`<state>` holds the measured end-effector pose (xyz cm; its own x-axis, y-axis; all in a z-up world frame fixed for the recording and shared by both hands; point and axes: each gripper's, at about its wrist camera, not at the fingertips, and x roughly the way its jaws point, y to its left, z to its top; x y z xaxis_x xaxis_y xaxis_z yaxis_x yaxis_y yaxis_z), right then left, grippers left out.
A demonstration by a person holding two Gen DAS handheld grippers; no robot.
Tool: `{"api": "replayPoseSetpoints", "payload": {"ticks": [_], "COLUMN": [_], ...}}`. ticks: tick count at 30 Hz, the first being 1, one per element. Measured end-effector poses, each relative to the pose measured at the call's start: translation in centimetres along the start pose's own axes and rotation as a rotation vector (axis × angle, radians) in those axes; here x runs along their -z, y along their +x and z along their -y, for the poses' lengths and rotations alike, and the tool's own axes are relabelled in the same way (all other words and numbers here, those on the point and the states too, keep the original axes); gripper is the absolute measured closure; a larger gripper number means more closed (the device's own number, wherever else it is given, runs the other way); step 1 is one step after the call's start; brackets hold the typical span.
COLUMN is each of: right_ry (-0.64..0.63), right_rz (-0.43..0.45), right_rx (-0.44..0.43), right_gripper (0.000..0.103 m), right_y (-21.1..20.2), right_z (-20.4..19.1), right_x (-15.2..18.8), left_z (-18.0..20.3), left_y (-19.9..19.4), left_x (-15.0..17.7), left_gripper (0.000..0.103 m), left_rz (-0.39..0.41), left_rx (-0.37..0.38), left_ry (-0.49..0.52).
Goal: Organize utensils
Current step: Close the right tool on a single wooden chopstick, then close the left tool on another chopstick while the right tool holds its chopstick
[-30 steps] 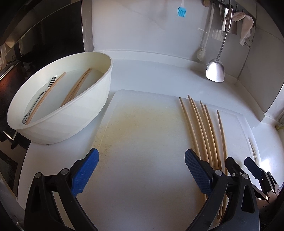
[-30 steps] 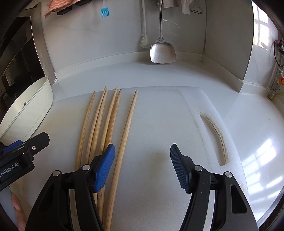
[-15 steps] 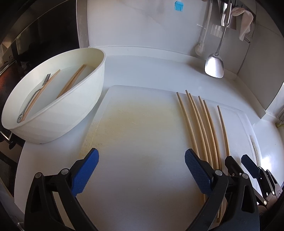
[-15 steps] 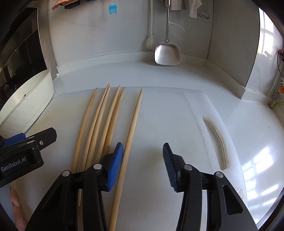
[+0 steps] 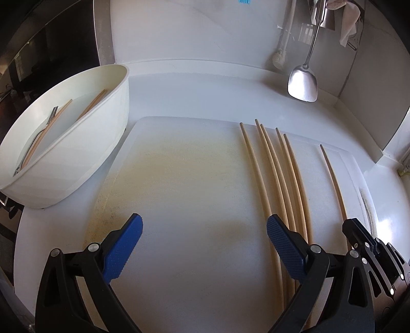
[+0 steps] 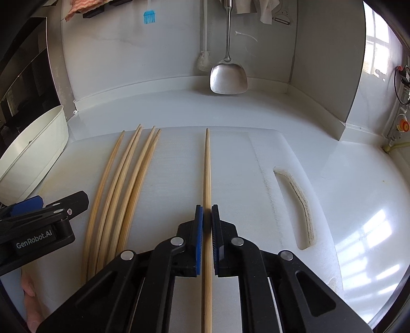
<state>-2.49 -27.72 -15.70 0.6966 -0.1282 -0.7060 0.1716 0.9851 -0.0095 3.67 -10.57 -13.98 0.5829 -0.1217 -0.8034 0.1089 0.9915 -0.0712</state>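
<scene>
Several wooden chopsticks (image 5: 276, 174) lie side by side on the white cutting board (image 5: 179, 166). One more chopstick (image 6: 207, 166) lies apart to their right, and my right gripper (image 6: 207, 207) is shut on its near half, the tip pointing at the back wall. My left gripper (image 5: 203, 222) hovers open over the bare middle of the board with nothing between its blue pads. A white bowl (image 5: 77, 158) at the left holds a fork (image 5: 42, 130) and a few chopsticks (image 5: 92, 103).
A steel spatula (image 6: 228, 79), a white brush (image 6: 203, 61) and a blue brush (image 6: 149, 16) hang on the back wall. The board's handle slot (image 6: 297, 202) is at the right. Walls close the back and right. A person's fingers (image 6: 28, 289) show at lower left.
The right jaws have closed onto the rightmost chopstick, which now lies farther from the others. The left gripper has drifted slightly down and across the board, still open.
</scene>
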Motion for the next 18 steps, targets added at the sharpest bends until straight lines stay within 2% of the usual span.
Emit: {"api": "replayPoseSetpoints", "payload": {"ticks": [18], "right_ry": [-0.003], "right_rz": [-0.003], "right_rx": [0.007], "right_gripper": [0.096], "right_y": [0.2], "right_z": [0.1], "right_x": [-0.1], "left_z": [1.4], "left_y": [1.6], "left_x": [-0.7], "left_gripper": [0.005], "left_rz": [-0.014], "left_rx": [-0.035], "left_ry": [0.05]}}
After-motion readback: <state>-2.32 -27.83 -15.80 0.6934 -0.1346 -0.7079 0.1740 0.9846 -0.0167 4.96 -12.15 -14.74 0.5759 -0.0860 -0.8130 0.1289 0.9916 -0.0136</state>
